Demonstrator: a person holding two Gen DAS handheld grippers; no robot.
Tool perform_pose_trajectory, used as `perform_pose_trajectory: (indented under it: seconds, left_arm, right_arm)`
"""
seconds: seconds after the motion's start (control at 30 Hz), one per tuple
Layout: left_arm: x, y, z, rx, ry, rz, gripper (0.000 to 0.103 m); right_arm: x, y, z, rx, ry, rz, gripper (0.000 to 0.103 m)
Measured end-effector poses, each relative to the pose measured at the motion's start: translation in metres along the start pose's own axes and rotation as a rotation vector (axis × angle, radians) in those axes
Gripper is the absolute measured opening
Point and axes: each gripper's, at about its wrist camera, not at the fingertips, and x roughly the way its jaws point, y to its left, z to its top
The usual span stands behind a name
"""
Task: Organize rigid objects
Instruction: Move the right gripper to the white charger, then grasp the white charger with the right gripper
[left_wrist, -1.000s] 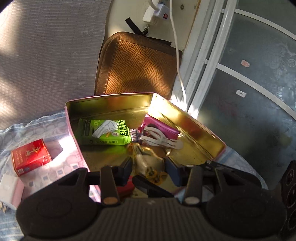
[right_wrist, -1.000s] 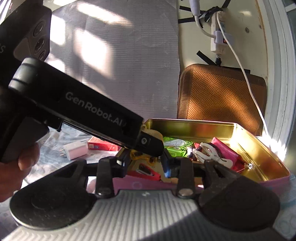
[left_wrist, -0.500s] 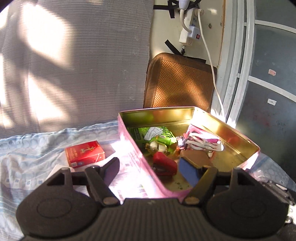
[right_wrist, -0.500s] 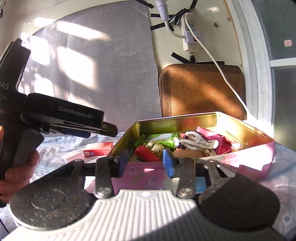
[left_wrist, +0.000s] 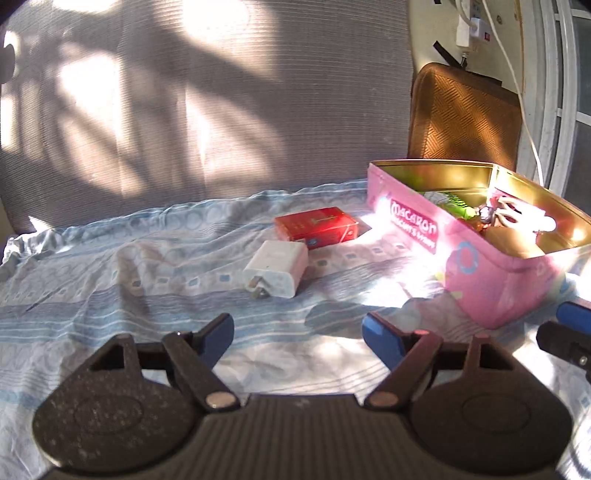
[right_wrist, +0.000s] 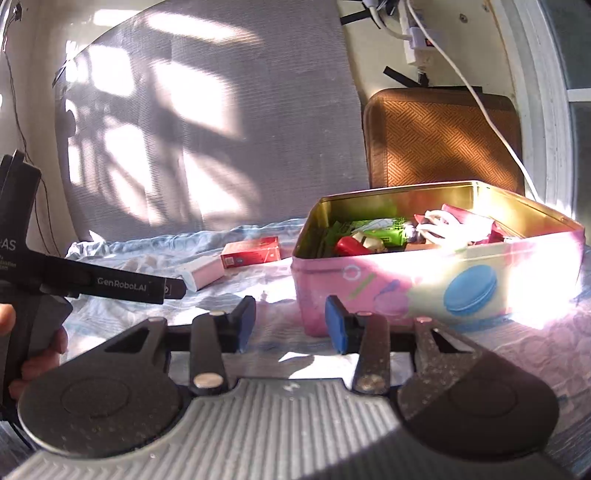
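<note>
The left gripper (left_wrist: 297, 338) hangs low over the rumpled blue-patterned bedsheet (left_wrist: 110, 280), tilted downward, its blue-padded jaws spread wide with only cloth between them; they have just been opening and hold nothing. In the right wrist view its black body (right_wrist: 129, 287) reaches in from the left edge, with the person's fingers (right_wrist: 40, 360) wrapped round the handle. Straight ahead of the left gripper lies a white wall charger (left_wrist: 277, 267) with its prongs toward the camera, and just beyond that, nearly touching, a red cigarette pack (left_wrist: 317, 226). The pink macaron tin (left_wrist: 491, 284) sits ahead and to its right, open, holding a green packet (left_wrist: 456, 205), white earphones (left_wrist: 517, 216) and other small items that are hard to make out. The right gripper (right_wrist: 290, 323) is held near level just in front of the tin's near corner, its jaws partly apart and empty; its blue tip shows at the right edge of the left view. A second ago the left gripper was over the tin with its jaws close around a pale object; now that gripper has swung left and away from the tin to face the charger and pack. The right gripper has drawn back slightly from the tin, so the tin's decorated front wall is in view.
</note>
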Motion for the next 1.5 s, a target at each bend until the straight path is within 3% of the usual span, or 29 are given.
perform_pose_trajectory:
  seconds: [0.33,0.47,0.53,0.67,0.7,0.83,0.97,1.1,1.2,1.5]
  left_arm:
    - [0.017,0.056,-0.011,-0.011,0.016,0.144,0.084]
    - [0.024,0.088,-0.013,-0.083,0.006,0.218,0.084]
    - [0.026,0.105,-0.012,-0.182,0.020,0.176,0.084]
    - [0.030,0.122,-0.013,-0.277,0.048,0.133,0.084]
    - [0.031,0.123,-0.013,-0.285,0.050,0.127,0.084]
    - [0.032,0.120,-0.013,-0.270,0.051,0.116,0.084]
    - [0.035,0.118,-0.013,-0.263,0.059,0.108,0.084]
    - [0.036,0.119,-0.014,-0.267,0.064,0.104,0.086]
    - [0.036,0.118,-0.014,-0.258,0.062,0.105,0.088]
    - [0.035,0.115,-0.014,-0.240,0.057,0.113,0.089]
  right_arm:
    - [0.024,0.041,0.007,-0.105,0.064,0.062,0.044]
    - [0.052,0.060,0.019,-0.147,0.103,0.120,0.045]
    - [0.075,0.070,0.025,-0.158,0.132,0.144,0.047]
    - [0.126,0.083,0.039,-0.129,0.188,0.157,0.053]
    - [0.140,0.084,0.043,-0.097,0.203,0.154,0.058]
    - [0.190,0.087,0.055,0.103,0.279,0.114,0.062]
    - [0.220,0.096,0.049,0.156,0.338,0.047,0.072]
    - [0.219,0.113,0.040,0.004,0.295,0.010,0.067]
    - [0.207,0.108,0.039,-0.001,0.295,0.042,0.056]
    - [0.111,0.086,0.017,-0.206,0.319,0.181,0.052]
